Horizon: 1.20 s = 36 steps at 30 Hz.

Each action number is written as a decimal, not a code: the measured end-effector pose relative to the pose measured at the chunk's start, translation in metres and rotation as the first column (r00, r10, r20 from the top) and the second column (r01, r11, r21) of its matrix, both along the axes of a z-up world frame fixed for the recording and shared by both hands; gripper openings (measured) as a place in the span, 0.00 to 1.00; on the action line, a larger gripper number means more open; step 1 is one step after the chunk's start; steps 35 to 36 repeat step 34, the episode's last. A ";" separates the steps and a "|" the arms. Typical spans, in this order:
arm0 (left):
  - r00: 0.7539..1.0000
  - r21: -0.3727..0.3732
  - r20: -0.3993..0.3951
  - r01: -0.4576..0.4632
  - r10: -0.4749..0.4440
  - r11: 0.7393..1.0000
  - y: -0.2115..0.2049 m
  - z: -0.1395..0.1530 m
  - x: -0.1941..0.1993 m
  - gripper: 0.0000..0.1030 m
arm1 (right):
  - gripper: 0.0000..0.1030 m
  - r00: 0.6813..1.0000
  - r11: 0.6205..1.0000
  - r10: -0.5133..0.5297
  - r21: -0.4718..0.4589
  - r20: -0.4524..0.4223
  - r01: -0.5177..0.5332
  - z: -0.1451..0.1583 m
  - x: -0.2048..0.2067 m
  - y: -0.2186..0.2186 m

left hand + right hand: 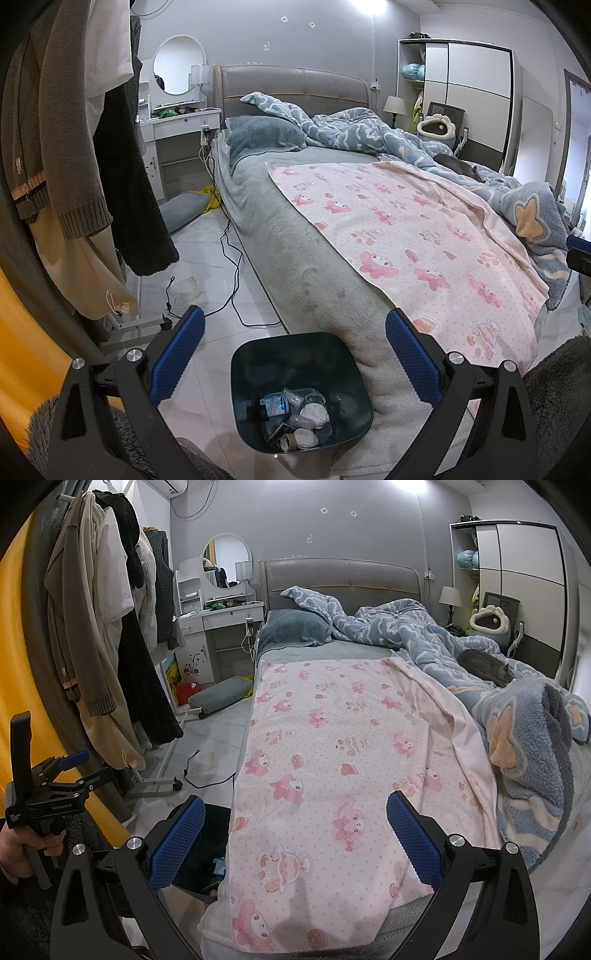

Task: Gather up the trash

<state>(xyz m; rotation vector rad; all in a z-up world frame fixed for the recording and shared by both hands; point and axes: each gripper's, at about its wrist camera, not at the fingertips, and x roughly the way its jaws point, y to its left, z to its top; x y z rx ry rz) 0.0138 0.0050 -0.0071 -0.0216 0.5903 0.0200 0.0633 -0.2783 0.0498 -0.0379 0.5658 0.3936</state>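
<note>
You are holding the left gripper (294,349) with its jaws spread wide and empty, and the dark bin (258,354) is sitting right below and between them, mouth up, already carrying wads and wrappers. The likeliest remaining trash, a flat crumpled paper scrap (189,288), is lying ahead and to the left of those jaws on the floor (207,258), beside the black cable (236,273). Its long axis seems to be running away from you, though that is hard to tell. Your right gripper (295,829), also released and empty, is hovering over the pink sheet (332,738), so the left one is nearer.
</note>
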 end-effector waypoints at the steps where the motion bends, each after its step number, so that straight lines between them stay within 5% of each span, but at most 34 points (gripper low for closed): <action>1: 1.000 0.000 0.000 -0.001 0.001 1.000 0.000 0.000 0.000 0.97 | 0.97 1.000 1.000 0.000 0.000 0.000 0.000 0.000 0.001 0.000; 36: 1.000 -0.016 -0.009 -0.004 0.003 1.000 -0.003 -0.004 -0.003 0.97 | 0.97 1.000 1.000 0.001 -0.004 -0.003 -0.001 0.003 0.001 0.000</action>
